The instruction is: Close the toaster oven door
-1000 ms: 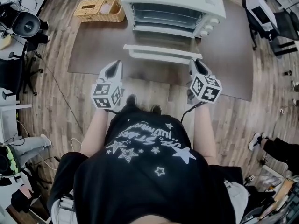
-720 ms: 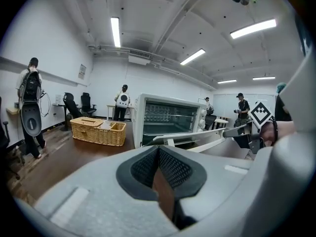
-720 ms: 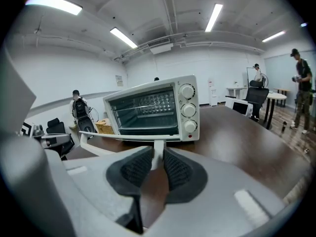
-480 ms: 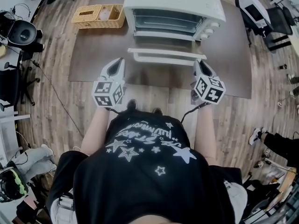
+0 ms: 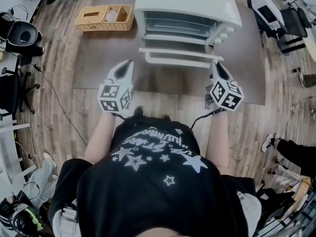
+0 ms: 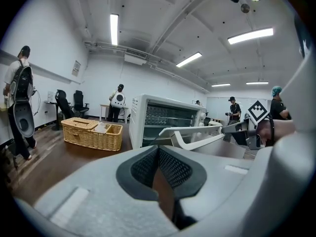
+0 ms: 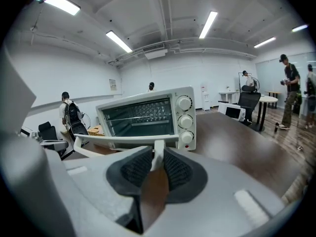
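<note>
right gripper [image 7: 157, 157] jaws clamp the door handle's [image 7: 126, 141] right end; door [image 5: 177, 47] open on the toaster oven [image 5: 187, 4], far on desk [image 5: 98, 58]. follow hinge arc up, no yanking. left gripper [image 6: 158, 151] jaws closed, empty

Left gripper [image 5: 127, 66], held forward, jaws together and empty; right gripper [image 5: 216, 66], held forward, jaws clamped on door handle [image 7: 123, 141].

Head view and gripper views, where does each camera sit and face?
Head view: on the person's head, facing steeply down at the toaster oven; shirt, forearms, left claw, right claw show.
Left gripper view: on the left claw, facing oven and wicker basket; its pads show.
Right gripper view: on the right claw, facing the door handle between its pads.
All share the oven.
</note>
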Demonstrator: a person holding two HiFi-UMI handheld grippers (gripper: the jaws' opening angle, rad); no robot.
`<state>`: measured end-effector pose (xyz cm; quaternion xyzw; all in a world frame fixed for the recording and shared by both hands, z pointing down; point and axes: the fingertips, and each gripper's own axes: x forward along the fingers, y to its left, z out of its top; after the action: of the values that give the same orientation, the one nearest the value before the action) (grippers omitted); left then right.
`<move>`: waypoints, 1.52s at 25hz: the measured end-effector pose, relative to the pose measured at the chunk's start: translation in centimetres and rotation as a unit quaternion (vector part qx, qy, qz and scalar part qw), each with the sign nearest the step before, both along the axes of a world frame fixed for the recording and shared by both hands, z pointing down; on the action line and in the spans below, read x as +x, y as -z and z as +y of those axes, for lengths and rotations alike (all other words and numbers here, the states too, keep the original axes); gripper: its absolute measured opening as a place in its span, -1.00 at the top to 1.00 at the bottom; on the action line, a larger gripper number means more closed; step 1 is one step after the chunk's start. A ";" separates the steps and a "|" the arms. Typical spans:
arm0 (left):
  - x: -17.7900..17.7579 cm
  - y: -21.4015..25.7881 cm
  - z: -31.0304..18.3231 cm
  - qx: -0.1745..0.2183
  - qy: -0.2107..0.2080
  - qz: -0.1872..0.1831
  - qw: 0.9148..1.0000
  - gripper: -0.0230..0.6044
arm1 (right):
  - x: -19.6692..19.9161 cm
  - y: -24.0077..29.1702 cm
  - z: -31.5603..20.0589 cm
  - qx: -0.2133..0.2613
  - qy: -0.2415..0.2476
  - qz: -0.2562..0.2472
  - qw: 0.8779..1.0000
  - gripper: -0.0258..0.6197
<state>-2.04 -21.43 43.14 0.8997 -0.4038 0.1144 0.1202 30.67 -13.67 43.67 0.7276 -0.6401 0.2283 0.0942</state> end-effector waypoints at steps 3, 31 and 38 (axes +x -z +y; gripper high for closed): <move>-0.1 -0.2 -0.5 -0.001 -0.003 -0.001 1.000 0.89 | 0.2 0.4 -0.5 0.006 -0.005 -0.002 1.000 0.67; 1.3 -0.3 -3.9 -0.003 -0.017 0.012 1.000 0.89 | 1.3 4.4 -4.1 0.074 -0.023 -0.020 0.997 0.67; 1.3 -0.3 -4.8 -0.004 -0.012 0.014 1.000 0.89 | 1.6 5.2 -5.3 0.085 -0.025 -0.024 0.996 0.67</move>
<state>-0.75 -26.24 43.46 0.9055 -0.3907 0.1051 0.1275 32.31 -18.96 38.50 0.7430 -0.6406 0.1933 0.0109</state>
